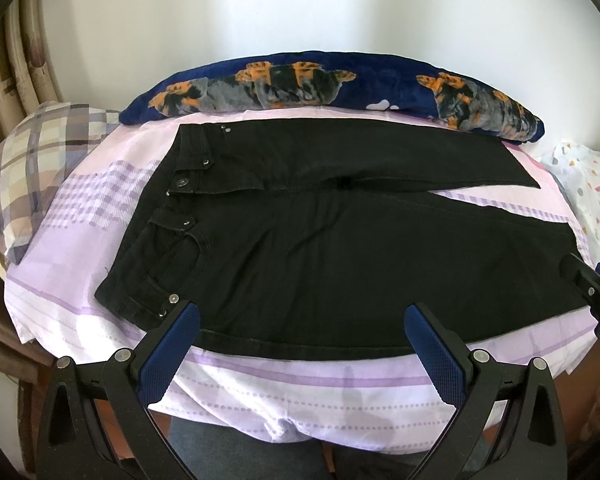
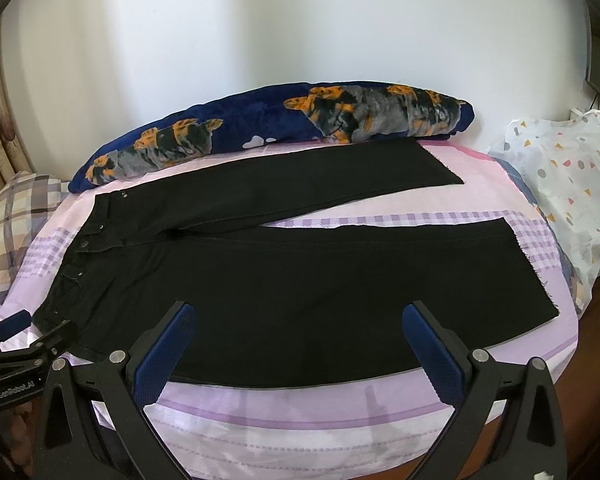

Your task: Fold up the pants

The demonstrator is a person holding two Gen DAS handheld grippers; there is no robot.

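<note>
From the left wrist we look across the bed (image 1: pixel 300 384) from its near edge toward the wall, close above the pants (image 1: pixel 340 264) waist end. From the right wrist we face the same way, nearer the leg ends. Both views share the pants and the blue blanket (image 2: pixel 260 120).

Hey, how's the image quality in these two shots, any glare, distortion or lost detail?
Left wrist view: fisheye bends the bed edge; the wall is blown out, and the black pants lose fold detail. Right wrist view: same curvature, bright wall, dark corners, pants nearly featureless; both are sharp.
</note>
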